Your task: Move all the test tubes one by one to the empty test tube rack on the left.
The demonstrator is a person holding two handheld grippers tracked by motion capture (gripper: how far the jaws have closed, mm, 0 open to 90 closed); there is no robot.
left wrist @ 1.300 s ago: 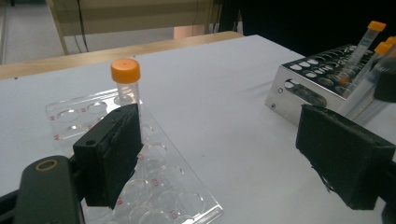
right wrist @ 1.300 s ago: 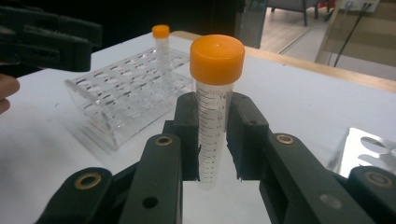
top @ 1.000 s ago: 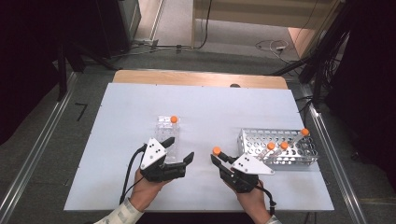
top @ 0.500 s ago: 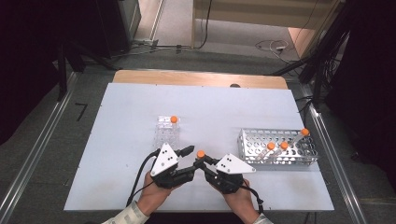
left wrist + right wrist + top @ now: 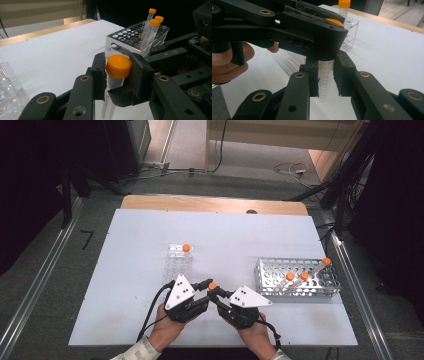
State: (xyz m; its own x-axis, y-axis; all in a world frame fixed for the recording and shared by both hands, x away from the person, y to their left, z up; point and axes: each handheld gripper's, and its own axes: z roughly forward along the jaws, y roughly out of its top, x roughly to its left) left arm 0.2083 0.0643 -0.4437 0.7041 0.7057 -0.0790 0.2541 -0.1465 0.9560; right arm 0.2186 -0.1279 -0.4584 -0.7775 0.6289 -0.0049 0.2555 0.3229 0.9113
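Meeting near the table's front edge in the high view: left gripper and right gripper, tips together on one orange-capped tube held off the surface between them. Clear plastic rack just beyond, single orange-capped tube standing at its far end. Metal rack to the right, three orange-capped tubes leaning in it.

Left gripper view: left gripper jaws having just closed in, pads now pressed on either side of the orange cap of the tube, tube upright, body hanging below the pads. Right gripper's black jaws coming in from the right, gripping lower on the same tube. Metal rack behind, three capped tubes at its far corner. Corner of clear rack at lower left.

Right gripper view: right gripper clamped tight on the graduated body of the tube, tube upright. Left gripper crossing from the left above, clamped over the cap, sliver of orange visible. Hand at far left. Clear rack behind with its one capped tube.
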